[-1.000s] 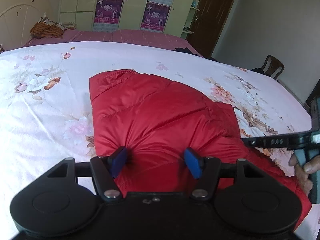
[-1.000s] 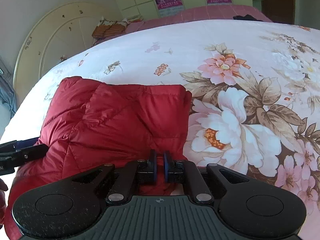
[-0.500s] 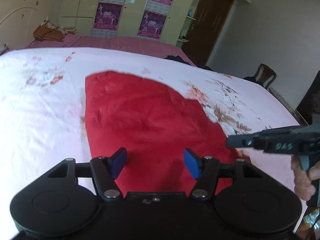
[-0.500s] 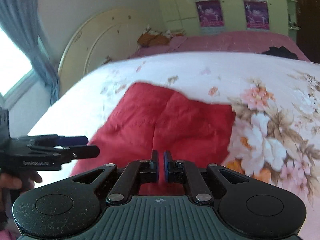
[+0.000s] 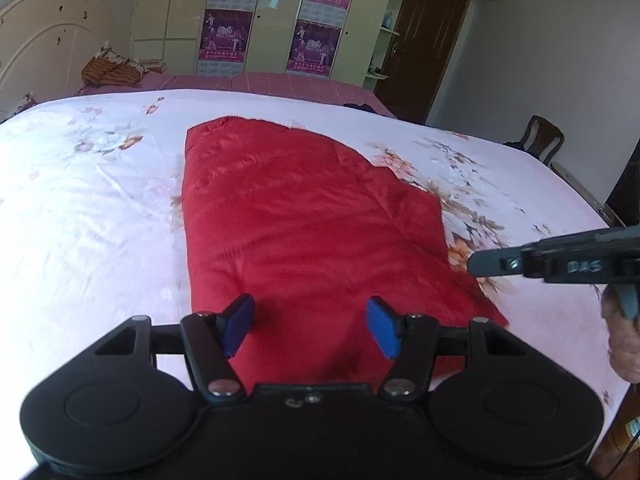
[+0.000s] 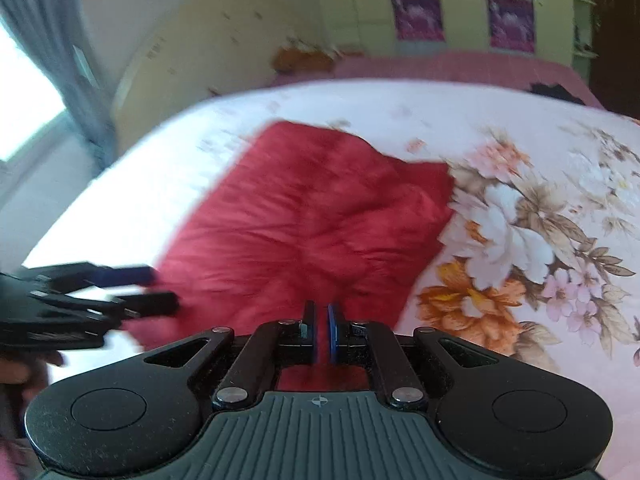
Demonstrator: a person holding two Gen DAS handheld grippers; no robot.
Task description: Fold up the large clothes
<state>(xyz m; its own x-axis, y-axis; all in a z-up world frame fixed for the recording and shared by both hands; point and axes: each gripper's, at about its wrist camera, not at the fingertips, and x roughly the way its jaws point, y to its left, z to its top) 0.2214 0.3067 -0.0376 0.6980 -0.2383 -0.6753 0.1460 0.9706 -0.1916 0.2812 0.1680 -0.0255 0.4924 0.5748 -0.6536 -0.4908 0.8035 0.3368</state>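
A: Red quilted fabric, a padded jacket (image 5: 304,236), lies as a compact rectangle on the bed (image 5: 88,216), on the white floral cover. Its near edge is towards the person, its far edge towards the headboard (image 5: 48,48).

B: Left tool (image 5: 312,326)?

A: Fingers spread, blue pads (image 5: 239,324) apart, nothing between them. It hovers above the jacket's near edge, clear of the cloth.

B: Right tool (image 6: 321,332)?

A: Pressed together, only a thin slit between the pads. I see no cloth caught in it, though the right wrist view is blurred. In the left wrist view it juts in from the right, off the jacket's right near corner, with the person's hand (image 5: 624,340) below it.

B: Why hold both off the cloth?

A: My reading: the fold in hand looks laid down. No sleeve or hood sticks out, and the outline is fairly square. Both tools sit at the near side, one over the middle of the edge, one at the right corner. From there they could take the near hem for another fold, or simply clear away.

B: Risk?

A: Slippery, puffy shell. The layers may spring open or slide on the cover.
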